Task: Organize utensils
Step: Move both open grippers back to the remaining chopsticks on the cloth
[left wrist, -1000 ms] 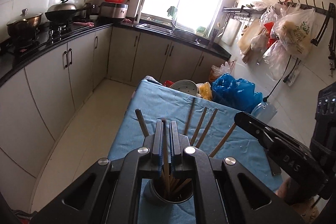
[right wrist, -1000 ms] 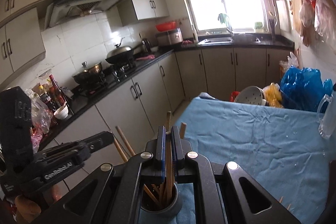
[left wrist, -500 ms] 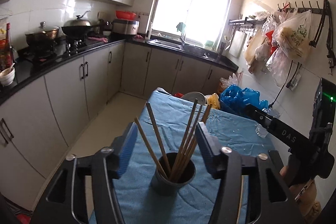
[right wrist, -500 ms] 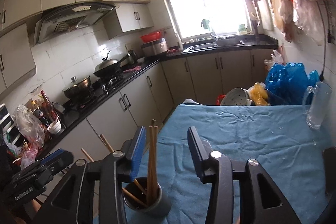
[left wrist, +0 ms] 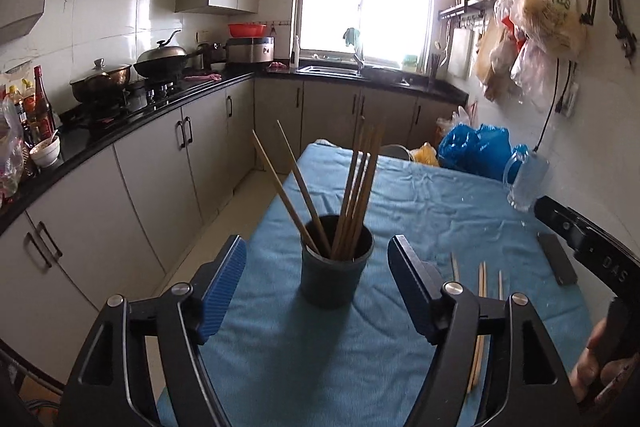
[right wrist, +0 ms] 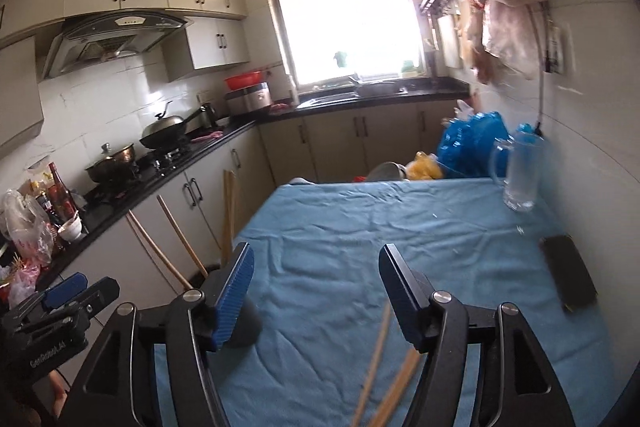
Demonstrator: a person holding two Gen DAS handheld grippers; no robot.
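Observation:
A dark cup (left wrist: pixel 337 261) with several wooden chopsticks (left wrist: pixel 356 187) upright in it stands on the blue cloth (left wrist: pixel 420 211). My left gripper (left wrist: pixel 316 245) is a little short of the cup. Its jaws are opening, with nothing between the pads. More chopsticks (left wrist: pixel 482 287) lie loose on the cloth to the right. In the right wrist view my right gripper (right wrist: pixel 314 250) hangs over the cloth, its jaws opening and empty. There the cup (right wrist: pixel 248 323) is half hidden behind the left finger, and loose chopsticks (right wrist: pixel 376 347) lie just ahead.
A glass jug (right wrist: pixel 520 171) and a flat black block (right wrist: pixel 568 279) sit at the table's right side by the wall. Blue plastic bags (left wrist: pixel 476 151) lie past the far edge. The cloth's left edge (left wrist: pixel 272 211) drops to the floor beside the grey cabinets (left wrist: pixel 152 179).
Both grippers were shut on chopsticks above the cup; both have opened and drawn back. The chopsticks now stand in the cup. The right gripper has swung right over the cloth.

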